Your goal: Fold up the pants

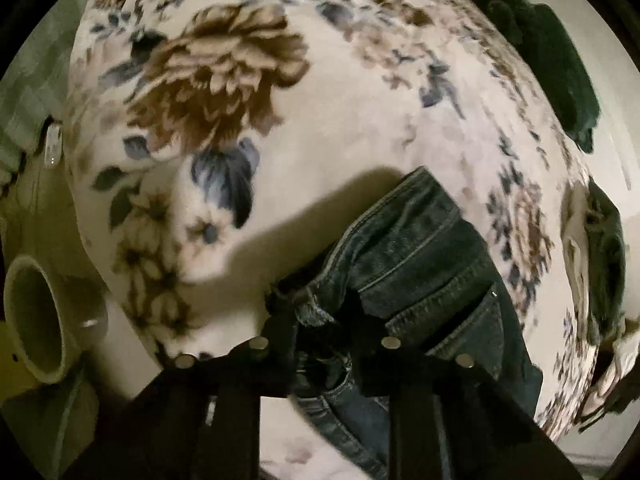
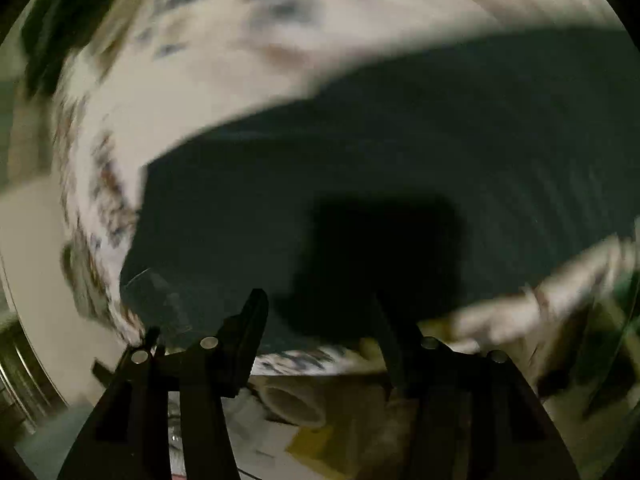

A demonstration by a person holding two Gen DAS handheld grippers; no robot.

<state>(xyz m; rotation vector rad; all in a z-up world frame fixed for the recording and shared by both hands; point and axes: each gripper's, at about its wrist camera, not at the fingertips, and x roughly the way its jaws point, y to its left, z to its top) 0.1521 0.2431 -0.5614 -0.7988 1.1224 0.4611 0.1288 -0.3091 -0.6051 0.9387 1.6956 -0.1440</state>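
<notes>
Denim pants (image 1: 424, 264): dark blue-grey jeans, seen bunched in folds with pale stitched seams and a frayed hem edge; in the left wrist view they lie on the flowered blanket, low and right of centre.
Same pants, right wrist view (image 2: 400, 160): shown as one broad, dark, flat spread of cloth across the blanket, heavily blurred, so no seams can be made out.
Blanket (image 1: 340, 120): white fleece printed with brown and blue flowers, spread under everything.
Left gripper (image 1: 324, 320): fingers are clenched on a bunched edge of the denim, which is pinched between the two black pads.
Right gripper (image 2: 320, 320): fingers are parted and released, with nothing gripped; the dark cloth is seen beyond the tips.
Count, pants being folded: one pair.
Count, grippers: two, one per view.
Count, other dark garments: two are seen at the blanket's right edge, one high (image 1: 548, 60), one lower (image 1: 604, 256).
Count, pale tube (image 1: 36, 316): one, off the blanket at left.
</notes>
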